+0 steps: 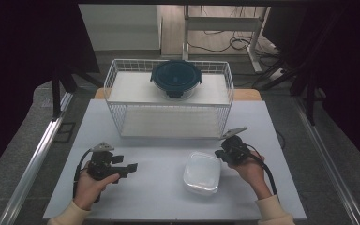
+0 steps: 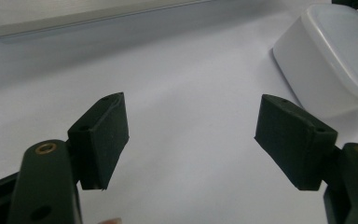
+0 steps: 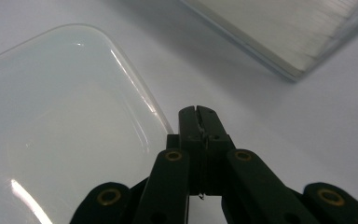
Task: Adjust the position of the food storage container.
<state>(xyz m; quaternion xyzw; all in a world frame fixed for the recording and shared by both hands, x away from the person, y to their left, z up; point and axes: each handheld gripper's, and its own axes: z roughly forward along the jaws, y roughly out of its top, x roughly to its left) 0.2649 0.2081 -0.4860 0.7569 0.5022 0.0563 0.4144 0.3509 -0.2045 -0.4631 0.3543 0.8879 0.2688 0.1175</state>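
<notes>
The left gripper [image 1: 130,167] rests on the table [image 1: 159,197], jaws apart and empty. The right gripper [image 1: 220,153], jaws together, hovers just beside the box [image 1: 202,172].

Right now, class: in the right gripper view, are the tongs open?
No. The right tongs are pressed together with nothing between them, beside the white container.

A translucent white rectangular plastic container [image 1: 202,172] lies on the pale table [image 1: 159,192] between both jaw pairs, beside the right jaws. Beyond them, a round dark-lidded glass bowl [image 1: 176,78] sits atop a white wire rack [image 1: 168,101].
</notes>
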